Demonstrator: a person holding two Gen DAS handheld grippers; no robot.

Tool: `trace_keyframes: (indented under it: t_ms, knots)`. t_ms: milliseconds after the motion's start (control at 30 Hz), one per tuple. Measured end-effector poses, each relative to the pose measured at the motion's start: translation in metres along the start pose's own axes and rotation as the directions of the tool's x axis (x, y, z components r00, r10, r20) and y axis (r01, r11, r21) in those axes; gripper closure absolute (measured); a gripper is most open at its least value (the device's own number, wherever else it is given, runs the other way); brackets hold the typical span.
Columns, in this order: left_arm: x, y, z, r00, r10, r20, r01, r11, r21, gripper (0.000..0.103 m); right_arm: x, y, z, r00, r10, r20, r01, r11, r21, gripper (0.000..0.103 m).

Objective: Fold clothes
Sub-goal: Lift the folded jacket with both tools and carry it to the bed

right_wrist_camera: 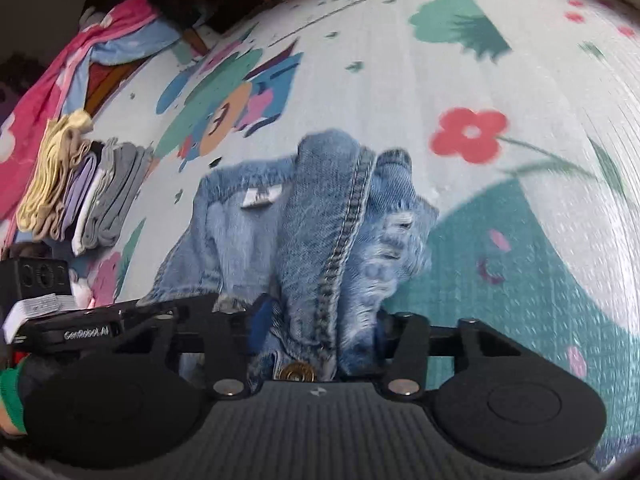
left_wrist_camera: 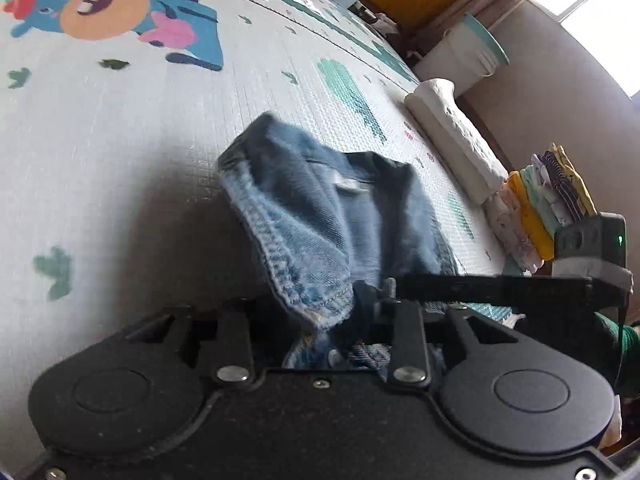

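Note:
A blue denim garment (left_wrist_camera: 320, 216) hangs bunched above the patterned play mat (left_wrist_camera: 120, 128). My left gripper (left_wrist_camera: 328, 320) is shut on a hemmed edge of the denim, which fills the space between its jaws. In the right wrist view the same denim garment (right_wrist_camera: 312, 232) shows a thick seam, a frayed patch and a brass button. My right gripper (right_wrist_camera: 316, 332) is shut on the denim near the button. The right gripper's body (left_wrist_camera: 500, 284) shows close beside the left one, and the left gripper's body (right_wrist_camera: 80, 328) shows at the left in the right wrist view.
A stack of folded clothes (left_wrist_camera: 536, 216) and a white rolled cloth (left_wrist_camera: 452, 140) lie at the mat's right edge. Another folded stack (right_wrist_camera: 80, 184) and a pink blanket (right_wrist_camera: 48, 64) lie at the left in the right wrist view. A white bin (left_wrist_camera: 464, 56) stands behind.

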State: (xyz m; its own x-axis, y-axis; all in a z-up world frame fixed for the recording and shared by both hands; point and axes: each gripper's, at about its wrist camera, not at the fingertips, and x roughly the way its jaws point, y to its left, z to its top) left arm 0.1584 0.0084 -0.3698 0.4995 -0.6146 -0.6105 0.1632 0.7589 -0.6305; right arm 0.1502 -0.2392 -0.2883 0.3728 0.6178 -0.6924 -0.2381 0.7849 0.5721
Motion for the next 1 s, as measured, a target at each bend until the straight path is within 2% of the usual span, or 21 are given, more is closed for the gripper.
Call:
trace_keyframes:
  t_ms: [67, 100, 133, 200, 233, 333, 467, 600, 667, 767, 800, 833, 933, 1000]
  knots:
    - [-0.017, 0.007, -0.004, 1.000, 0.021, 0.011, -0.020, 0.999, -0.046, 0.073, 0.001, 0.014, 0.002, 0.999, 0.044, -0.012, -0.045, 0.998, -0.048, 0.066]
    - [-0.021, 0.013, -0.007, 0.999, 0.047, -0.003, -0.047, 0.998, -0.041, 0.065, 0.003, 0.014, 0.002, 0.999, 0.045, -0.027, -0.046, 0.998, -0.052, 0.066]
    - [-0.022, 0.019, -0.010, 0.998, 0.065, -0.010, -0.065, 0.997, -0.030, 0.045, 0.006, 0.014, 0.001, 0.998, 0.045, -0.043, -0.047, 0.997, -0.056, 0.066]
    - [-0.030, 0.028, -0.012, 0.997, 0.069, 0.017, -0.069, 0.998, -0.006, 0.034, 0.005, 0.008, -0.002, 0.999, -0.003, -0.033, 0.001, 0.999, -0.042, 0.045]
    - [-0.034, 0.028, -0.013, 0.997, 0.074, 0.032, -0.074, 0.997, 0.013, 0.028, 0.001, 0.005, -0.004, 0.999, -0.029, -0.020, 0.028, 0.999, -0.034, 0.042]
    - [-0.041, 0.029, -0.014, 0.996, 0.069, 0.053, -0.071, 0.996, 0.045, 0.028, -0.005, 0.003, -0.005, 0.999, -0.025, -0.020, 0.024, 0.999, -0.035, 0.039]
    - [-0.049, 0.033, -0.018, 0.994, 0.058, 0.096, -0.058, 0.998, 0.003, 0.028, 0.001, 0.008, -0.010, 1.000, 0.000, -0.030, -0.001, 0.999, -0.041, 0.037]
    - [-0.064, 0.043, -0.030, 0.985, 0.084, 0.152, -0.072, 0.994, -0.080, 0.027, 0.009, 0.012, -0.015, 0.999, 0.022, -0.037, -0.023, 0.999, -0.047, 0.036]
    - [-0.060, 0.047, -0.037, 0.988, 0.079, 0.131, -0.066, 0.992, -0.106, 0.027, 0.008, 0.017, -0.023, 1.000, 0.017, -0.003, -0.017, 0.998, -0.065, 0.035]
    - [-0.039, 0.040, -0.033, 0.993, 0.043, 0.111, -0.037, 0.997, -0.061, 0.028, 0.004, 0.018, -0.041, 0.996, 0.016, 0.092, -0.010, 0.997, -0.074, 0.035]
    - [-0.032, 0.037, -0.032, 0.994, 0.031, 0.104, -0.026, 0.999, -0.043, 0.041, 0.003, 0.018, -0.046, 0.992, 0.014, 0.122, -0.007, 0.998, -0.059, 0.034]
    - [-0.024, 0.034, -0.030, 0.995, 0.018, 0.098, -0.016, 1.000, -0.025, 0.064, 0.003, 0.019, -0.051, 0.989, 0.006, 0.151, 0.000, 0.999, -0.037, 0.034]
    - [-0.008, 0.027, -0.025, 0.997, -0.010, 0.080, 0.009, 1.000, 0.013, 0.065, 0.002, 0.024, -0.060, 0.974, -0.046, 0.222, 0.036, 0.998, 0.046, 0.034]
    - [-0.012, 0.032, -0.025, 0.997, -0.013, 0.076, 0.016, 0.999, -0.039, 0.065, 0.003, 0.028, -0.064, 0.966, -0.075, 0.246, 0.060, 0.996, 0.066, 0.035]
